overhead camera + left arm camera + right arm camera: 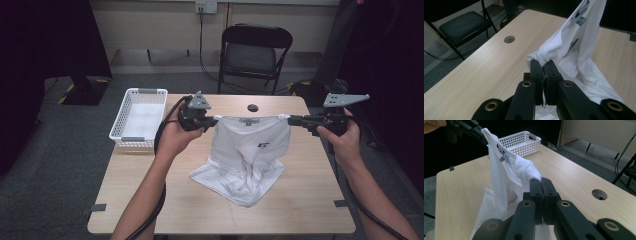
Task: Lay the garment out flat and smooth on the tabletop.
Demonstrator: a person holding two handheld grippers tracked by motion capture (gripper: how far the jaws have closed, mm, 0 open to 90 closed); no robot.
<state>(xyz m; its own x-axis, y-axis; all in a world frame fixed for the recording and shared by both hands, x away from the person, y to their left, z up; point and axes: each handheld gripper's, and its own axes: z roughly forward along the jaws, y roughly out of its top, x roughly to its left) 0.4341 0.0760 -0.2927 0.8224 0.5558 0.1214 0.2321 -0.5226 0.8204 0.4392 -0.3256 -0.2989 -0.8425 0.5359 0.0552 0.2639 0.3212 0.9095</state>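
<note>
While I held both hands up over the counter, my left tool and my right tool each gripped a top corner of the white T-shirt, stretching its collar edge between them near the middle of the high view. The shirt hung down from that edge, and its lower part lay crumpled on the counter toward the lower centre of the frame.

In the left gripper view, my left tool had its jaws pressed tight on a bunched fold of the shirt, which rose from the jaws toward the upper right of the frame, its grey neck label showing near the top. In the right gripper view, my right tool was clamped the same way on the shirt's other corner; the cloth ran from the jaws to the upper left of the frame, where my left tool pinched the far corner.

A white perforated basket stood on the counter left of my left hand, apart from the shirt. A round hole in the counter sat just above the collar edge in the high view.
</note>
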